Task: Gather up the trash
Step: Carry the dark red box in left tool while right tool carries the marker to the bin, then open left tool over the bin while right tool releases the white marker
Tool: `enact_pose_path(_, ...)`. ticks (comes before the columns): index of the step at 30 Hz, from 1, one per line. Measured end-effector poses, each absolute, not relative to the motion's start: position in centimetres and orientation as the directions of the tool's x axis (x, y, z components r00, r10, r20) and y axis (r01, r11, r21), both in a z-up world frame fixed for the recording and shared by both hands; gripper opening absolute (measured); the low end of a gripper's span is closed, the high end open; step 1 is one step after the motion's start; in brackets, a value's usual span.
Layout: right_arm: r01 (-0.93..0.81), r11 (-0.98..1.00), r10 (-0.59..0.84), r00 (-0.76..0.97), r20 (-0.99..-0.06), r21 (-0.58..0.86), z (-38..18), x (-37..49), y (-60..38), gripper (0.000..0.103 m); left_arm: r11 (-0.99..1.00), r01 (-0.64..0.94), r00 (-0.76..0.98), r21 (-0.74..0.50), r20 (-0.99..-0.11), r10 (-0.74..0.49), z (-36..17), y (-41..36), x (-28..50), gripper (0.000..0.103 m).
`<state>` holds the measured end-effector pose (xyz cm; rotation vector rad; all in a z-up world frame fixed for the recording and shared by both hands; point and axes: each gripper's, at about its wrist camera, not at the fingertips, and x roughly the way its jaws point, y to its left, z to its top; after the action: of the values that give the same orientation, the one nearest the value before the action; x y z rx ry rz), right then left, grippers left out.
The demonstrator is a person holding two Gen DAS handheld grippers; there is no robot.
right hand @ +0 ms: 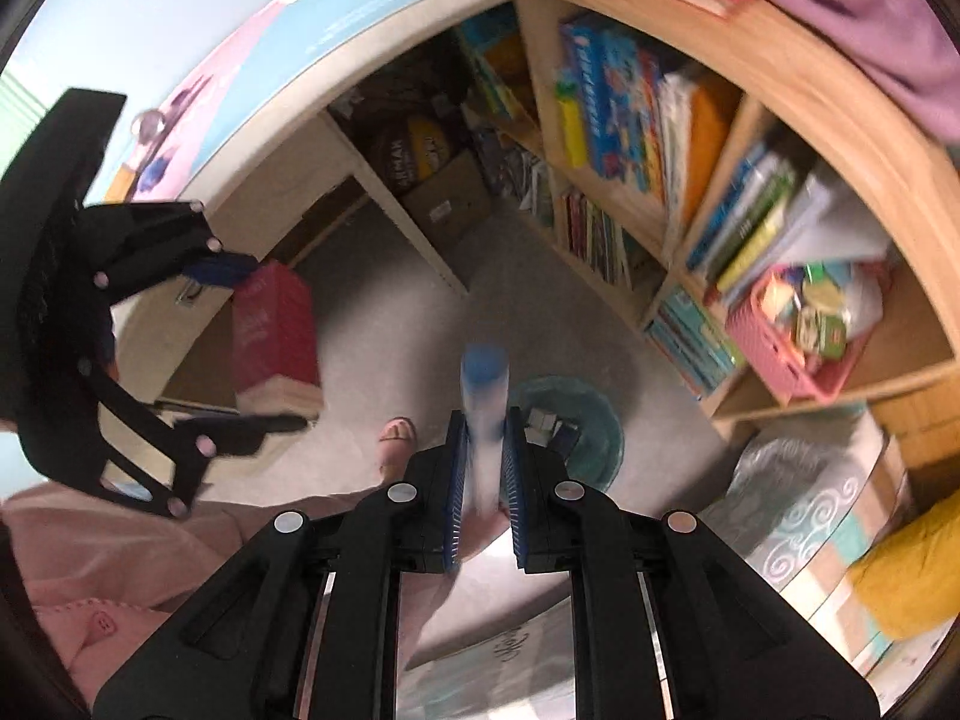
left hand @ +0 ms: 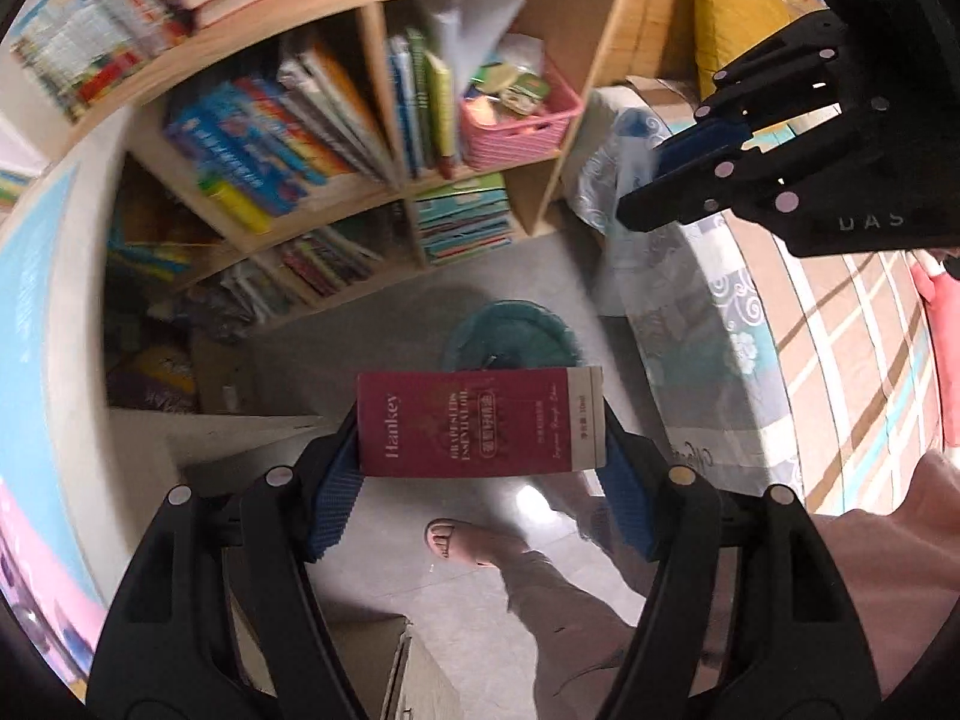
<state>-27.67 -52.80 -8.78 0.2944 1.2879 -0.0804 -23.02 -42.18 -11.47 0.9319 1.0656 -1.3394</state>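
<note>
My left gripper (left hand: 480, 420) is shut on a dark red carton (left hand: 474, 423) printed "Hankey", held crosswise above the floor. The carton also shows in the right wrist view (right hand: 273, 336), between the left gripper's fingers (right hand: 240, 420). My right gripper (right hand: 485, 420) is shut on a small white tube with a blue cap (right hand: 485, 396). The right gripper also shows in the left wrist view (left hand: 678, 180), at the upper right. A teal bin (left hand: 510, 336) stands on the floor just beyond the carton; in the right wrist view the bin (right hand: 576, 438) holds some scraps.
A wooden bookshelf (left hand: 384, 180) full of books, with a pink basket (left hand: 522, 114), stands behind the bin. A white desk (left hand: 84, 360) is on the left and a bed with patterned covers (left hand: 810, 330) on the right. The person's sandalled foot (left hand: 450, 540) is on the grey floor.
</note>
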Motion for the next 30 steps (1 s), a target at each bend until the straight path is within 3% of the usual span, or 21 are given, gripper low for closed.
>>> enact_pose_path(17, 0.286, 0.933, 0.141, 0.272, -0.952, 0.220, -10.9, -31.4, -56.1, 0.013, -0.048, 0.996, -0.088, -0.080, -0.974, -0.210, -14.8, -47.9, -27.1, 0.068)
enact_pose_path(19, 0.293, 0.930, 0.145, 0.260, -0.955, 0.221, -11.2, -31.6, -56.2, 0.019, -0.053, 0.996, -0.086, -0.076, -0.974, -0.209, -15.1, -48.1, -27.4, 0.071)
enact_pose_path(21, 0.312, 0.923, 0.148, 0.256, -0.955, 0.227, -11.4, -32.0, -56.4, 0.043, -0.054, 0.996, -0.078, -0.068, -0.975, -0.208, -15.3, -48.3, -27.6, 0.083)
enact_pose_path(23, 0.321, 0.922, 0.132, 0.266, -0.955, 0.217, -11.1, -32.4, -56.5, 0.051, -0.060, 0.996, -0.077, -0.066, -0.975, -0.206, -15.5, -48.3, -27.8, 0.089)
enact_pose_path(30, 0.342, 0.917, 0.116, 0.268, -0.956, 0.207, -10.3, -33.2, -57.5, 0.051, -0.068, 0.996, -0.076, -0.063, -0.977, -0.199, -15.3, -47.6, -27.6, 0.090)
